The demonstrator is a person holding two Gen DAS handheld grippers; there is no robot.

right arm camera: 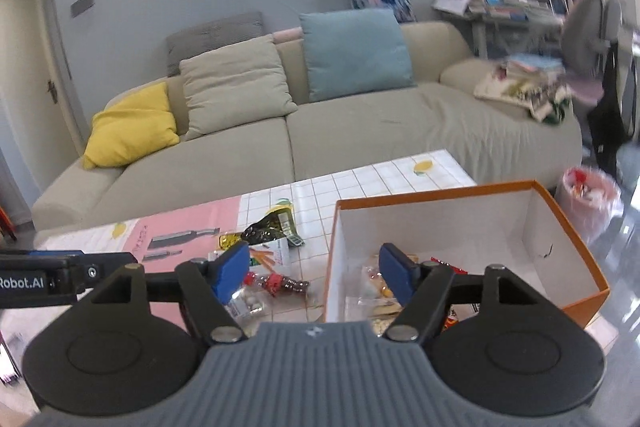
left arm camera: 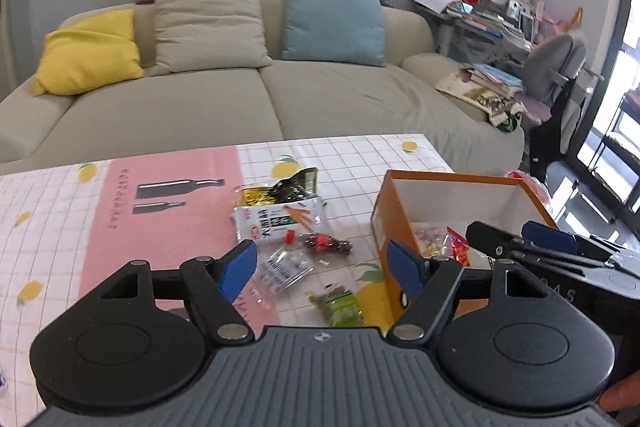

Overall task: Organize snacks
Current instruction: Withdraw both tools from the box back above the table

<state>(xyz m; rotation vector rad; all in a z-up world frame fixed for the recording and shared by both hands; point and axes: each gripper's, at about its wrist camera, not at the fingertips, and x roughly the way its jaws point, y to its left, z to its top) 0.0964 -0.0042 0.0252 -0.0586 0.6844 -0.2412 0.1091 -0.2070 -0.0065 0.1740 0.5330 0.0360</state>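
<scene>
An orange box with white inside walls stands on the table's right side, with several snack packets in its bottom. Left of it lie loose snacks: a dark green and yellow bag, a white packet with carrot print, a red and brown candy packet, a clear packet and a green packet. My left gripper hangs open above the loose snacks, holding nothing. My right gripper is open and holds nothing, one finger over the box's left wall. The right gripper also shows beside the box.
The table wears a checked lemon-print cloth with a pink panel. Behind it a beige sofa carries yellow, beige and teal cushions. A cluttered desk and grey chair stand right. A pink bin sits beside the table.
</scene>
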